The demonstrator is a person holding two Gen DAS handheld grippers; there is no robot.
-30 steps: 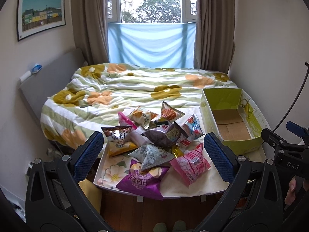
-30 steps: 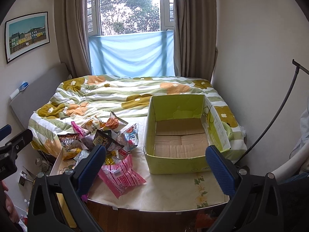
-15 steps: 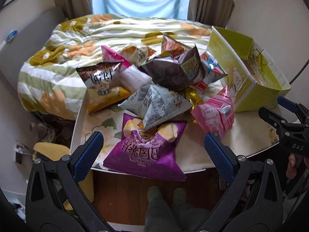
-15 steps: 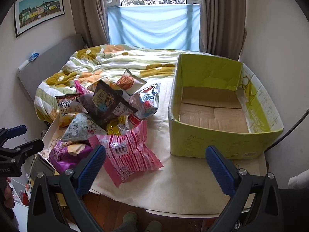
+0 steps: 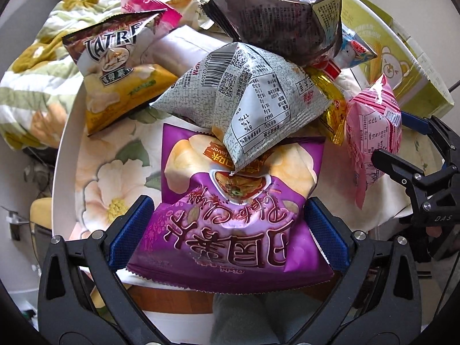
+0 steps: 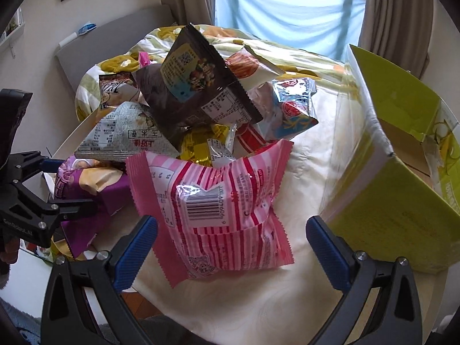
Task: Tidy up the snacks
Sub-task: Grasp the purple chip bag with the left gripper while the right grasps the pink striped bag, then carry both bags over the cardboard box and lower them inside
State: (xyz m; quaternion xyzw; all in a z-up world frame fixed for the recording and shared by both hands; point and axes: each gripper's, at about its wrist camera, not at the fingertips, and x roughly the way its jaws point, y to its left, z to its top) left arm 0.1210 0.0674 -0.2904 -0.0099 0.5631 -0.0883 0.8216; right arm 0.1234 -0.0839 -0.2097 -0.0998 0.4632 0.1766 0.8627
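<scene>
The left hand-held gripper (image 5: 230, 241) is spread, its pads flanking one purple chip bag (image 5: 230, 230) at 6 o'clock on the counter (image 5: 95, 172). The right hand-held gripper (image 6: 231, 247) is spread around one pink striped packet (image 6: 218, 210). One bag reads "LATRE" (image 5: 115, 66); one yellow-green box (image 6: 402, 201) stands at 3 o'clock.

About ten snack bags (image 5: 238, 218), one green box (image 6: 402, 178), two tools (image 5: 230, 230)
</scene>
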